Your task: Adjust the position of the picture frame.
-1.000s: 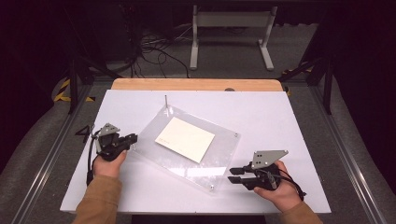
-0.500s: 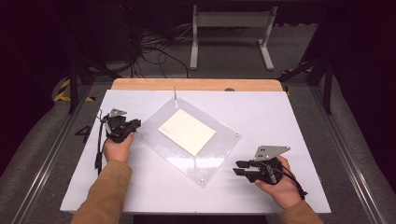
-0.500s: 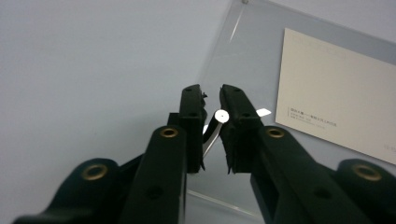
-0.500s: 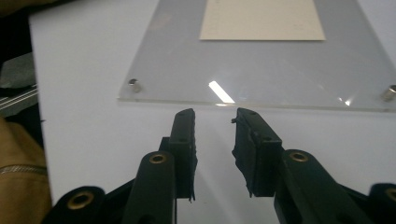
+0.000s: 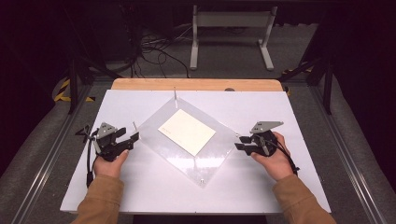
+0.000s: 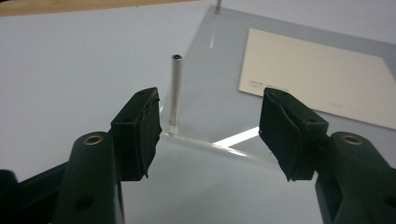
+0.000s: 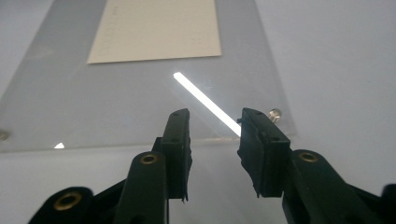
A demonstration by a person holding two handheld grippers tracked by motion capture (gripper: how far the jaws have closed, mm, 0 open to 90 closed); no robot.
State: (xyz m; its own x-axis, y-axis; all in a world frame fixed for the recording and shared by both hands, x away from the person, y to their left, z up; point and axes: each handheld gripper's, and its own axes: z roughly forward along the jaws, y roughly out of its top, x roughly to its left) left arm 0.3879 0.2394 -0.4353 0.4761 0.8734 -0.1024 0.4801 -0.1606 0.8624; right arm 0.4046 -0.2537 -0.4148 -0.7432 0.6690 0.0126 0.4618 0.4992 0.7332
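The left gripper [image 5: 134,136] sits at the left corner of the clear acrylic sheet [image 5: 154,128], its jaws parted wide with nothing pinched between them — they have just been opening. In the left gripper view the two black pads stand well apart, and between them, a little beyond, rises a thin metal post [image 6: 176,88] that stands upright at the sheet's corner [image 6: 219,116]; neither pad touches it. The left hand [image 5: 109,161] grips the tool from below, a tan sleeve behind it.

The right gripper [image 5: 240,143] rests at the sheet's right corner, its jaws partly open and just widening a little, holding nothing. In the right gripper view its pads hang over the near edge of the sheet [image 7: 140,102], apart from it, and a small metal stud [image 7: 275,113] shows just beside the right-hand pad at that corner. The right hand [image 5: 273,156] holds it from the lower right.

The sheet lies flat on the white table [image 5: 289,116], turned like a diamond, between the two grippers. A cream card [image 5: 187,132] lies at its middle, under or on the plastic — I cannot tell which. Another post [image 5: 175,93] stands at the far corner, near the table's wooden edge [image 5: 196,84].
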